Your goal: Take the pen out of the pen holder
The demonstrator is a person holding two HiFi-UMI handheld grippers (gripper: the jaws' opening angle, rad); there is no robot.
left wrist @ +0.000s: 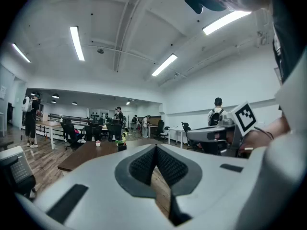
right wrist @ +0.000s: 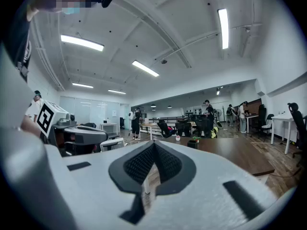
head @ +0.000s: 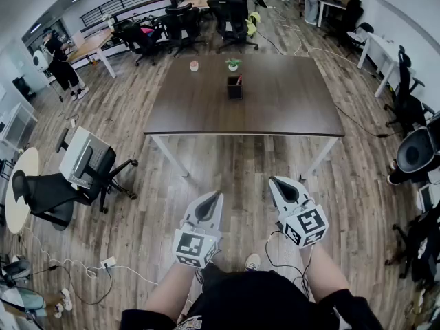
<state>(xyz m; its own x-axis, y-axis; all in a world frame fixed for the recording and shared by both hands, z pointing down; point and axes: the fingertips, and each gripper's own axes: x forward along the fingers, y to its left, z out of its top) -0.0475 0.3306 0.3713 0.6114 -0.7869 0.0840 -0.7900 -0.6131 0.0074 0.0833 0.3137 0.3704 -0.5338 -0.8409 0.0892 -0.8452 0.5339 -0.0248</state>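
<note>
Left gripper (head: 218,194) and right gripper (head: 273,180) hover level, jaws pressed together on nothing, well short of the desk (head: 289,108). On it stands a small black pen holder (head: 235,89); seemingly 1 pen (head: 239,80) pokes out.

Dark brown rectangular table (head: 289,108), white legs, standing on wood-plank floor (head: 240,177). Three things on the worktop, all in its left-of-centre part. Black pen holder (head: 234,89) upright near the middle, slightly toward the far edge. A reddish pen (head: 239,79) sticks up from its top, detail too small to tell. Small potted plant (head: 234,64), green leaves in a pale pot, close to the far edge, straight behind the pen holder, apart from it. Small pale cup-like pot (head: 194,65) with a pinkish top, also by the far edge, toward the far left corner, well apart from the plant. Worktop is bare along the near edge and across the right half.
</note>
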